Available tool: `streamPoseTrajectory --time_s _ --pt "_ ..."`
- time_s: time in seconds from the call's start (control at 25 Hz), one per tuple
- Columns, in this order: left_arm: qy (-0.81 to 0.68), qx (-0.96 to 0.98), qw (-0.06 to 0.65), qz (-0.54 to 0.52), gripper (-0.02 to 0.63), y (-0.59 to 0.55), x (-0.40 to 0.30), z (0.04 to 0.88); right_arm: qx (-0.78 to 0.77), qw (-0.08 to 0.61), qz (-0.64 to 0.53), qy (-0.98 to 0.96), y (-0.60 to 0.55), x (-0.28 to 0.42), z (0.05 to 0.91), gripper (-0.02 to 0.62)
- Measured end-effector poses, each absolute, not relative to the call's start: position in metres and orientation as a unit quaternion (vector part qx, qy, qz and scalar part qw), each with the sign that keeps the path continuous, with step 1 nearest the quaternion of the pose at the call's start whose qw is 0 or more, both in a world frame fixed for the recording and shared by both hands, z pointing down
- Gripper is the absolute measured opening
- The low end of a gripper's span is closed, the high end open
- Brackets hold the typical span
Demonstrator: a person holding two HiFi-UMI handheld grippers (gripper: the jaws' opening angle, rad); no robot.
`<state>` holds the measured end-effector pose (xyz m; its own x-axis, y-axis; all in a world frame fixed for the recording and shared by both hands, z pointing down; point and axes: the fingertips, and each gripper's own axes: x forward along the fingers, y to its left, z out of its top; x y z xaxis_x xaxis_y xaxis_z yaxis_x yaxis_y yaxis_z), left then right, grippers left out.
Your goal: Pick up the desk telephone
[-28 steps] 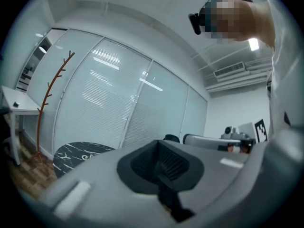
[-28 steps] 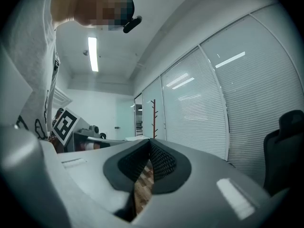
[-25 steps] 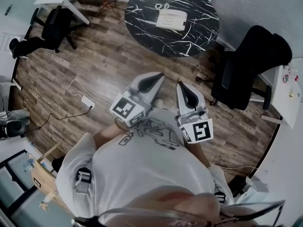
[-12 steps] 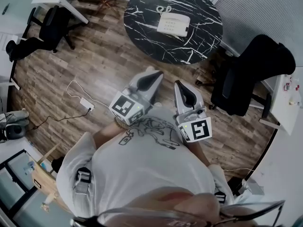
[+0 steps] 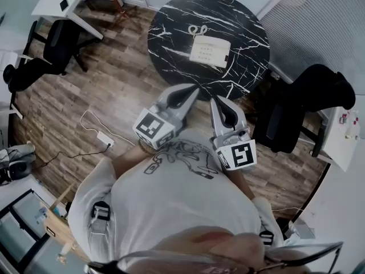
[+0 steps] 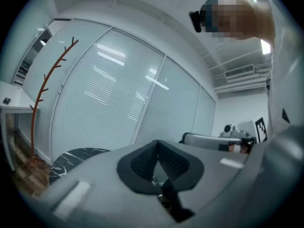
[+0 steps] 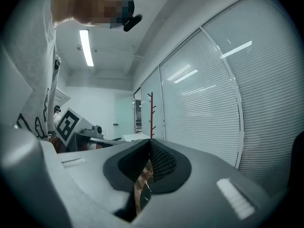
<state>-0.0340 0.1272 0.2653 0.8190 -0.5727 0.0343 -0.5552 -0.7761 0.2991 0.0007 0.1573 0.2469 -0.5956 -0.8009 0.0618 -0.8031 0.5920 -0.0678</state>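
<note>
One desk telephone, one round table, two office chairs, two hand-held grippers.

Bare tabletop surrounds the telephone; a black chair stands at its right.

Desk telephone on table; table ahead of left hand-held gripper, right hand-held gripper; chair right of table.

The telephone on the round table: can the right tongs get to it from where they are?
Probably not quite yet. The right tongs are shut and only at the near edge of the table, while the telephone sits near its middle. Nothing lies between them, so a step closer should do it.
</note>
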Motion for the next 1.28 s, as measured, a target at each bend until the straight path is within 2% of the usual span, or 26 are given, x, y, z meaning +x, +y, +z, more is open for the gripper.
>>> streamPoseTrajectory --time_s 0.68,1.28 --pt "-0.275 0.948 0.161 -0.026 0.003 -0.024 -0.045 0.263 0.468 0.018 0.04 -0.882 0.001 -0.014 0.237 0.008" --pt "-0.272 0.945 0.179 -0.012 0.003 -0.052 -0.03 0.283 0.48 0.028 0.061 -0.875 -0.023 0.008 0.257 0.008"
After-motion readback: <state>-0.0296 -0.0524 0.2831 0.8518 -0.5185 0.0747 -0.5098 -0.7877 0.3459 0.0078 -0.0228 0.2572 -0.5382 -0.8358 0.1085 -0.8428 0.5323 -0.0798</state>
